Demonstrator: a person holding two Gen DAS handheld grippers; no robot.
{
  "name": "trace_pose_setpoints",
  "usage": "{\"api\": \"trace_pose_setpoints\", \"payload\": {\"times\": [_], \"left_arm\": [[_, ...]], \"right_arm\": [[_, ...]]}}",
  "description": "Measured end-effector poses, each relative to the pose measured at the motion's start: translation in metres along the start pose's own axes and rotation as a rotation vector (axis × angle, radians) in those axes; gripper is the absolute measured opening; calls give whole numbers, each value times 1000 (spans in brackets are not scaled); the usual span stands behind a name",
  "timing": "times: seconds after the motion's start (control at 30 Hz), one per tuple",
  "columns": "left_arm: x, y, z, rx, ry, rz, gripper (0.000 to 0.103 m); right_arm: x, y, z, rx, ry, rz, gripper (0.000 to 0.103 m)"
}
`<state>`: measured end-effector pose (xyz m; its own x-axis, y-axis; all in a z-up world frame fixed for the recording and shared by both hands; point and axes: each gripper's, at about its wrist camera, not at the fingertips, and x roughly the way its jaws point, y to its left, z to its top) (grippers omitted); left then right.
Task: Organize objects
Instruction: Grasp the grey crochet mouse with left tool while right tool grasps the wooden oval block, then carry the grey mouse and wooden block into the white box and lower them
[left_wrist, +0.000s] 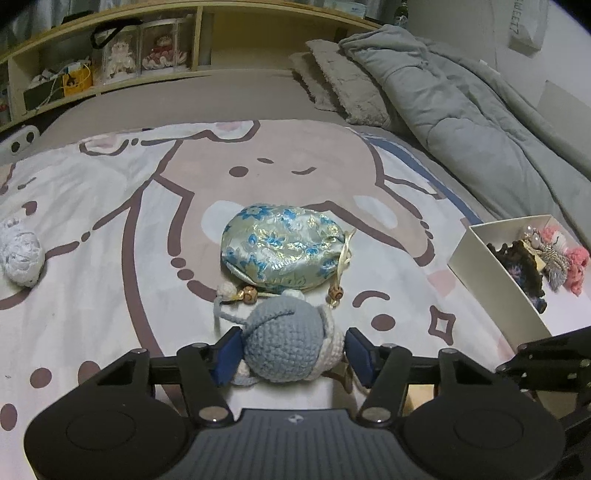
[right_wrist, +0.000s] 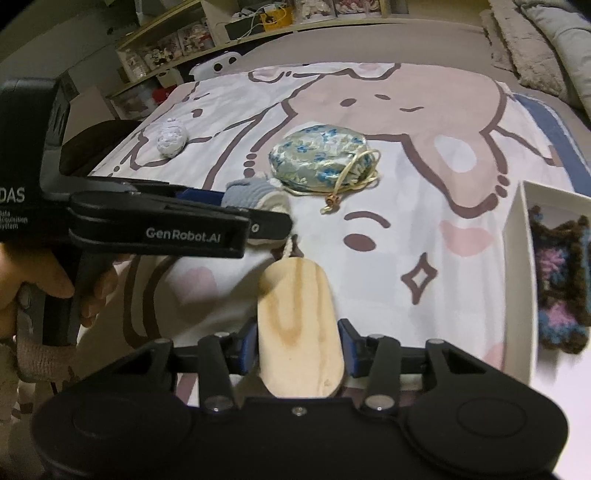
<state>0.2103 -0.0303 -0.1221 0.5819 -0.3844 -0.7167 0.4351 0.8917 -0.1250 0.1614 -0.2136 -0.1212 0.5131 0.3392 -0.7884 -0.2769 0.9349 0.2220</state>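
1. The left gripper (left_wrist: 291, 350) is closed on a round blue-grey and cream crocheted toy (left_wrist: 286, 339), its blue pads pressing both sides of the yarn ball just above the cartoon-printed white and brown bedspread (left_wrist: 110, 229).
2. The right gripper (right_wrist: 297, 347) is clamped on a pale oval wooden tag (right_wrist: 299, 332), whose grain shows between the two blue pads; a cream cord runs from the tag's far end up toward the crocheted toy (they appear joined, though the knot is hidden).
3. A shiny blue-and-gold floral brocade drawstring pouch (left_wrist: 282, 249) lies on the bedspread just beyond the crocheted toy, its beaded gold cords trailing toward the toy.
4. A small white lace bundle (left_wrist: 20, 254) sits well to the left of the pouch.
5. An open white cardboard box (left_wrist: 491, 273) stands to the right of the pouch, holding dark, grey and pink crocheted pieces (left_wrist: 543, 258).
6. A rumpled grey quilt (left_wrist: 461, 110) and grey pillows lie beyond the pouch on the right; a wooden shelf (left_wrist: 110, 44) of boxed dolls runs behind it.
7. The person's left hand (right_wrist: 37, 280) grips the left tool's handle.
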Motion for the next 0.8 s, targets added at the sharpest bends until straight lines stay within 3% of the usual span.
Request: {"api": "trace_pose_setpoints", "payload": {"times": [0.27, 0.8], "left_arm": [[-19, -2, 7, -66, -46, 18, 59], [-80, -20, 28, -92, -140, 54, 59]], "right_arm": [[-25, -10, 8, 49, -81, -25, 46], [-83, -29, 25, 107, -249, -102, 46]]}}
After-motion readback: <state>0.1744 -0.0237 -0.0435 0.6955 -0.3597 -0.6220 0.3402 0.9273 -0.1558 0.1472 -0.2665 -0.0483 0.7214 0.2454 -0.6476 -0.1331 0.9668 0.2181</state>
